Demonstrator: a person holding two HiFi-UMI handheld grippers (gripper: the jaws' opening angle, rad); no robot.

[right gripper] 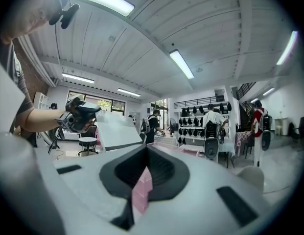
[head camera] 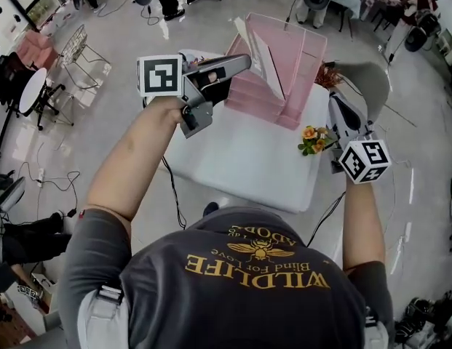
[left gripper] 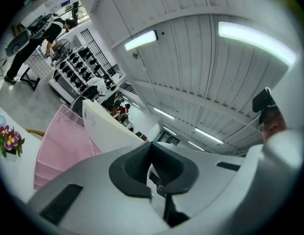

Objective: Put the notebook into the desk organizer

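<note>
A white notebook [head camera: 266,58] stands tilted inside the pink desk organizer [head camera: 302,64] at the far side of the white table [head camera: 240,167]. My left gripper [head camera: 242,62] hangs in the air just left of the organizer, jaws shut and empty, tips close to the notebook. In the left gripper view the notebook [left gripper: 105,127] rises out of the organizer [left gripper: 58,148] beyond the shut gripper [left gripper: 151,146]. My right gripper [head camera: 334,100] is held at the table's right edge, pointing at the organizer. Its jaws [right gripper: 146,148] look shut with nothing held; the notebook [right gripper: 117,129] shows beyond.
A small pot of flowers [head camera: 314,140] sits on the table's right edge next to my right gripper. A grey chair [head camera: 369,78] stands right of the table, a wire chair [head camera: 84,58] at the left. A cable [head camera: 172,187] hangs off the table's left side. People stand in the background.
</note>
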